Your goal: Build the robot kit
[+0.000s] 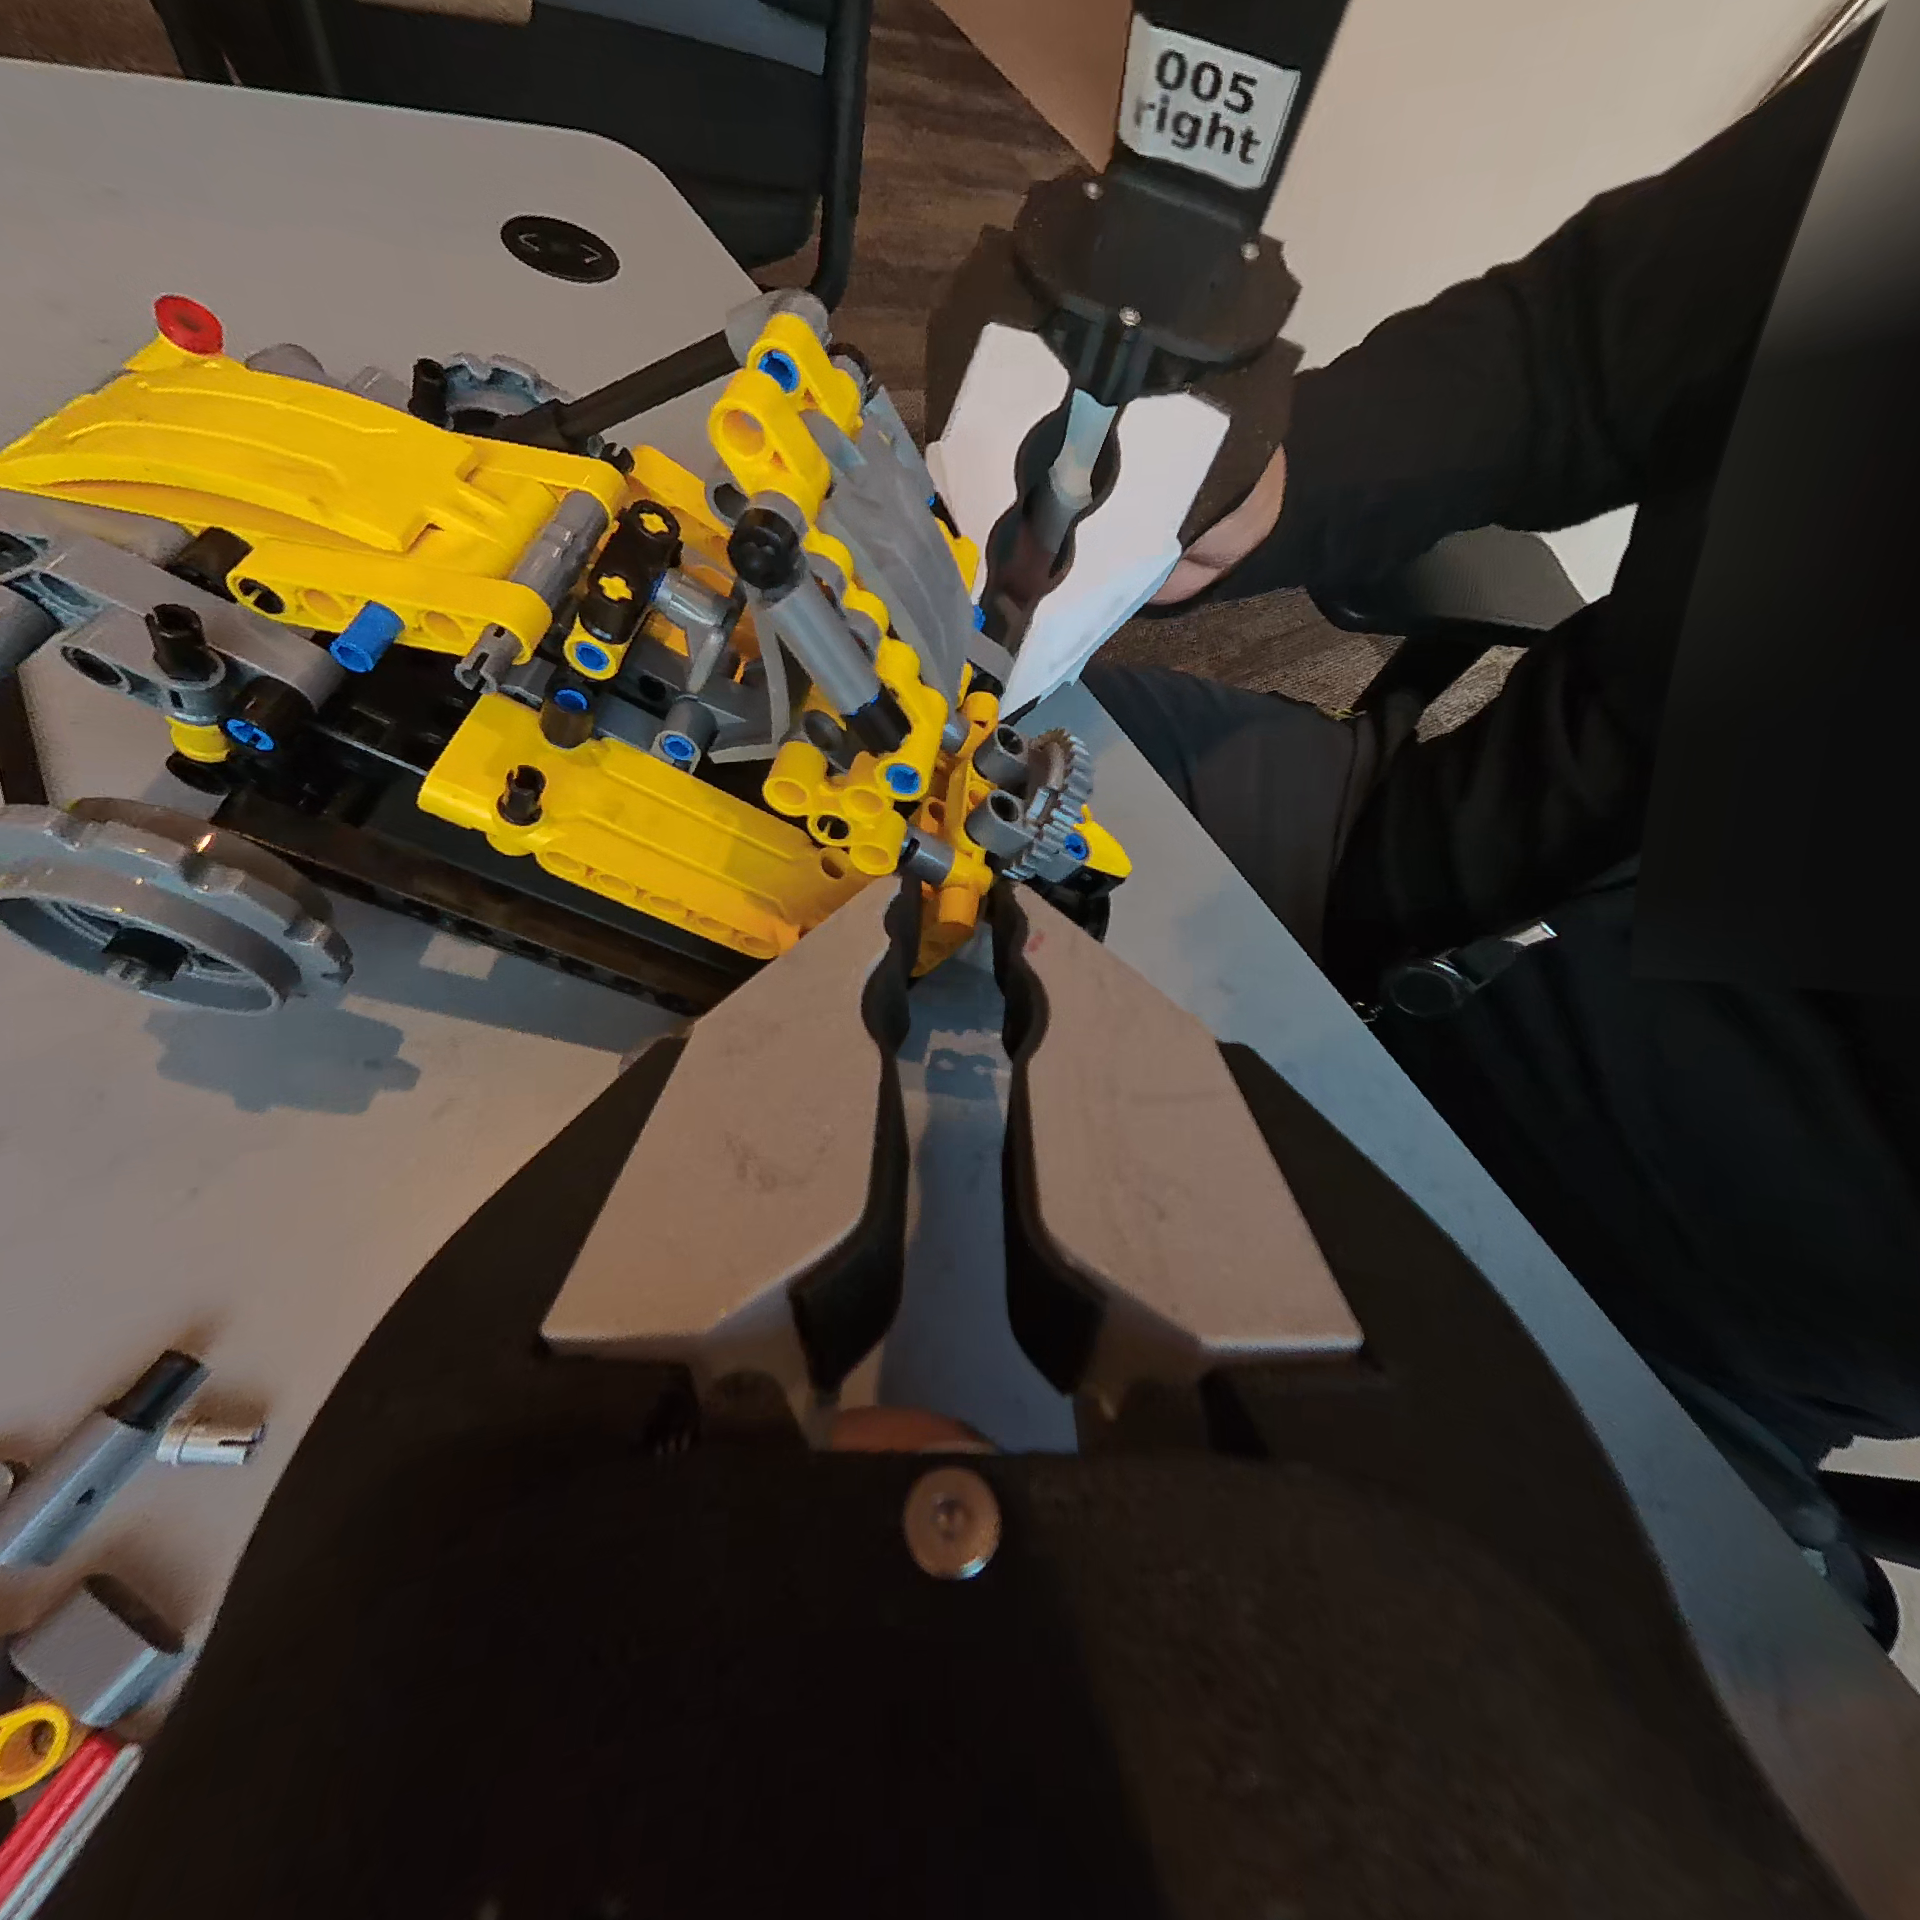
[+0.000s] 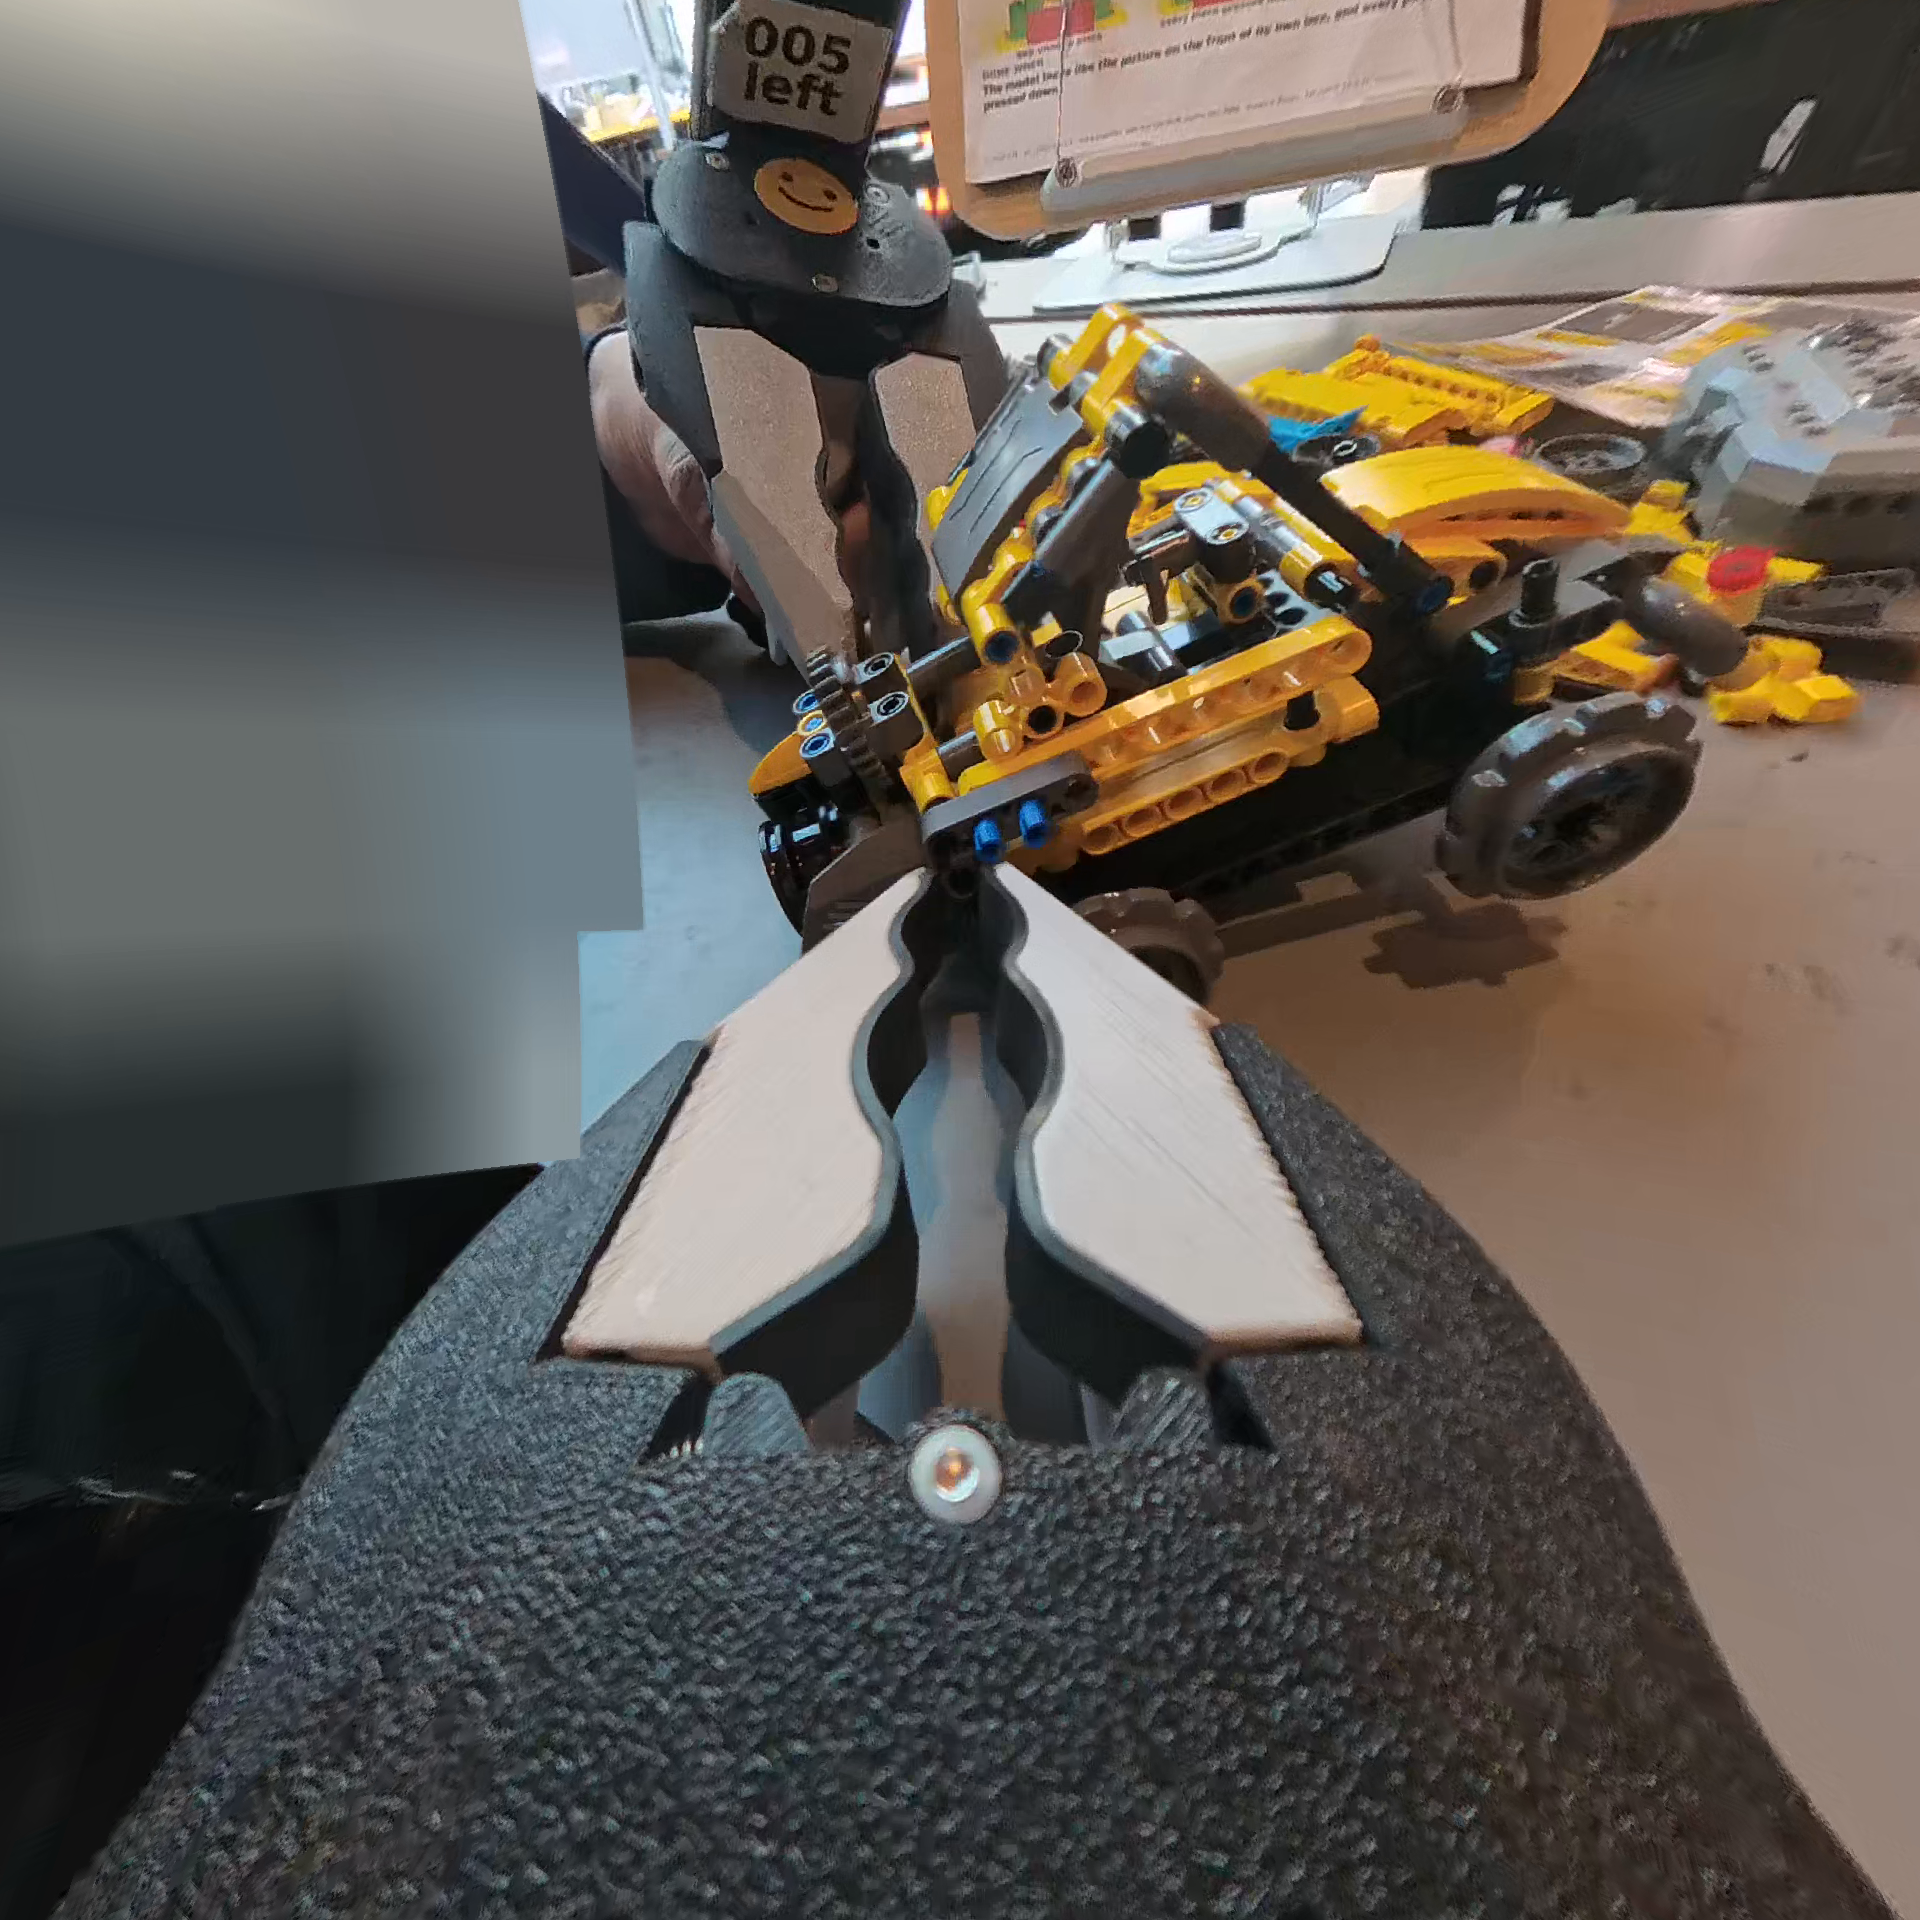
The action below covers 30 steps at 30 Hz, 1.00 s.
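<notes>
**Two grippers at the front of a yellow brick-built car**

The toy car (image 1: 582, 665) is yellow and black, with grey beams, blue pins and a red stud at the rear. It rests on the grey table (image 1: 312, 1143). In the left wrist view its long axis runs from 9 o'clock to 3 o'clock, with the nose at 3 o'clock near the table edge. The left gripper (image 1: 951, 914) is closed on a yellow part at the nose. The right gripper (image 2: 961, 883) pinches a small dark pin under a grey beam with two blue pins (image 2: 1006, 821)
</notes>
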{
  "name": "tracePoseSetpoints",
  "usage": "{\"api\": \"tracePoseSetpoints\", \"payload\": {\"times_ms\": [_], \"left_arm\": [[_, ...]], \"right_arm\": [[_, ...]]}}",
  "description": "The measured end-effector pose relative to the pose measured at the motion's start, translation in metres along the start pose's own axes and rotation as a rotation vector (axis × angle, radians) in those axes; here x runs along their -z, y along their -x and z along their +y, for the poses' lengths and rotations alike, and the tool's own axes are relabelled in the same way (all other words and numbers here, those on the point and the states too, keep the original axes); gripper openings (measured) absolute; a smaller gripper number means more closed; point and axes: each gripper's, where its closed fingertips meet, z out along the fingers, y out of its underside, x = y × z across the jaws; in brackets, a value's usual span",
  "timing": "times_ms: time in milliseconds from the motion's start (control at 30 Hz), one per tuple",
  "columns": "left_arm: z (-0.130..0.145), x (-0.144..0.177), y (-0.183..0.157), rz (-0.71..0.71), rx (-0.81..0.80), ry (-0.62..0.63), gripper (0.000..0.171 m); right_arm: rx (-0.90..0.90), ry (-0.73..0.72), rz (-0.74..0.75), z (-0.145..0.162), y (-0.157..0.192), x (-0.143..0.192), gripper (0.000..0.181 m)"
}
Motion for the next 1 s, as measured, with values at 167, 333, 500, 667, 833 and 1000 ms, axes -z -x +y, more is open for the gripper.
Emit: {"api": "tracePoseSetpoints", "payload": {"times_ms": [167, 333, 500, 667, 833, 1000], "left_arm": [[0.0, -0.001, 0.001, -0.001, 0.01, 0.0, 0.01], [-0.004, -0.001, 0.0, 0.016, 0.015, -0.025, 0.011], [-0.005, -0.002, -0.002, 0.012, -0.001, -0.026, 0.011], [-0.003, 0.0, -0.005, 0.019, -0.008, -0.024, 0.011], [0.0, 0.001, -0.009, 0.053, -0.016, -0.006, 0.011], [0.002, 0.004, -0.011, 0.053, -0.032, -0.004, 0.011]], "right_arm": [[-0.029, 0.067, -0.035, 0.001, -0.001, -0.005, 0.005], [-0.061, 0.016, -0.048, -0.003, -0.003, 0.0, 0.007], [-0.029, 0.002, -0.038, -0.003, 0.003, 0.002, 0.015], [-0.154, -0.055, -0.034, -0.01, -0.004, 0.019, 0.023], [-0.285, -0.047, 0.017, -0.027, -0.039, 0.03, 0.024], [-0.308, -0.016, -0.013, -0.039, -0.06, 0.017, 0.024]]}}
